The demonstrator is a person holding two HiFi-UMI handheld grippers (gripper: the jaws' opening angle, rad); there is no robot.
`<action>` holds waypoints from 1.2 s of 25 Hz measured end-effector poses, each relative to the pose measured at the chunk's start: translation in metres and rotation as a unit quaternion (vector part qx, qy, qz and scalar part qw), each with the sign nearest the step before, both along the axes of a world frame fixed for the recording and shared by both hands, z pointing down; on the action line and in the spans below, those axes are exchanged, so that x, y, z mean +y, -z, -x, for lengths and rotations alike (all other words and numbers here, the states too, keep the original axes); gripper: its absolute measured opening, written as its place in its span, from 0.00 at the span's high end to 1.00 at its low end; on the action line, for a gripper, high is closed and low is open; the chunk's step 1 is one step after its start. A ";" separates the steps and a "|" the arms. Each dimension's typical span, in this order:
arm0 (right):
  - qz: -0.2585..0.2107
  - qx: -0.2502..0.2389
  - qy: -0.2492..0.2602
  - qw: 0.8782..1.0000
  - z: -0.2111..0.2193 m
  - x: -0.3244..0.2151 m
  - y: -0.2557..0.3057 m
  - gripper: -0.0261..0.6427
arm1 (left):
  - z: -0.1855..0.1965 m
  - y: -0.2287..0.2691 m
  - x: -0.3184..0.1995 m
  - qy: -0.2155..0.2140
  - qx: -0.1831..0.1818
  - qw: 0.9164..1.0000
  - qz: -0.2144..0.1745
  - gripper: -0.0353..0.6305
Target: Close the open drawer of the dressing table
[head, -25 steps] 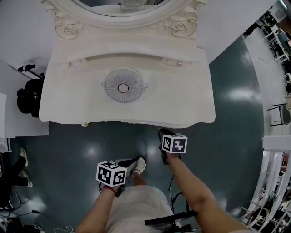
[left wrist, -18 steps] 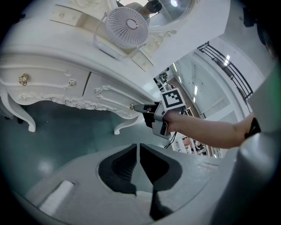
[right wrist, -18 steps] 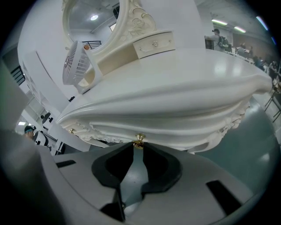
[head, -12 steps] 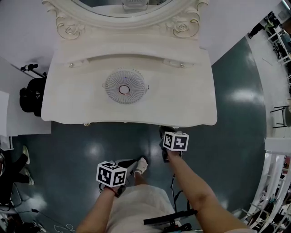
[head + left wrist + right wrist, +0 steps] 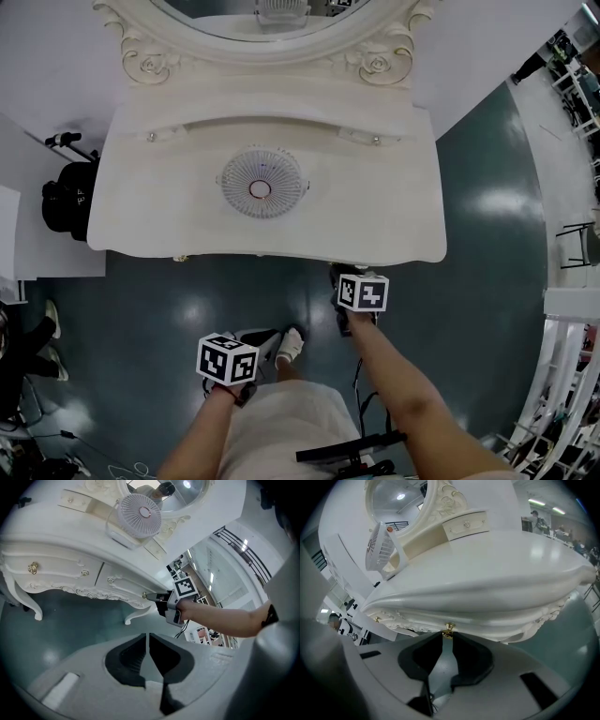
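Dressing table (image 5: 169, 211) drawer (image 5: 487, 622) shut; right tongs (image 5: 447, 636) grip knob (image 5: 449, 628).

bright, even overhead light; glare patches on the glossy floor (image 5: 499, 199), white tabletop (image 5: 150, 206) nearly washed out. both gripper views fisheye-warped with dark vignetted corners, near foreground soft.

Head view overhead; gripper views low, facing dressing table (image 5: 375, 206).

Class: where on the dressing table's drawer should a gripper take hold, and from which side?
Its small gold knob, approached straight from the front. It juts forward and is narrow enough to sit between two jaws; the right gripper pinches it this way.
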State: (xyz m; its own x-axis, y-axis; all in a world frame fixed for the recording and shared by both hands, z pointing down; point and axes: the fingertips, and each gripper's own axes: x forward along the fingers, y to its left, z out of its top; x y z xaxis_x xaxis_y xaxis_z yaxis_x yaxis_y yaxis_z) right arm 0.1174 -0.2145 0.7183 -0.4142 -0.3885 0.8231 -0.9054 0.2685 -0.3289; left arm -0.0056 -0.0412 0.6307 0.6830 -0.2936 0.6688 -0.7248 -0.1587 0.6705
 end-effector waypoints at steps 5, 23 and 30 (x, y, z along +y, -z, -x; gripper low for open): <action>0.004 0.003 0.006 1.000 0.000 0.000 0.000 0.85 | 0.000 0.001 0.000 0.001 -0.001 1.000 -0.002 0.90; -0.017 -0.061 0.035 0.997 0.014 0.044 0.059 0.85 | -0.006 0.019 0.001 -0.024 -0.002 0.999 -0.032 0.90; -0.022 -0.108 0.019 0.994 0.027 0.078 0.095 0.85 | 0.004 0.031 0.009 -0.040 0.001 0.998 -0.049 0.90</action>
State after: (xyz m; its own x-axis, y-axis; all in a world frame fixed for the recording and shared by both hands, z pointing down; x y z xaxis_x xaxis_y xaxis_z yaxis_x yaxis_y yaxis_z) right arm 0.0909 -0.1366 0.6232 -0.5943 -0.4038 0.6955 -0.8040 0.3191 -0.5018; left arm -0.0092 -0.0324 0.5997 0.7086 -0.3013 0.6381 -0.7054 -0.2814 0.6505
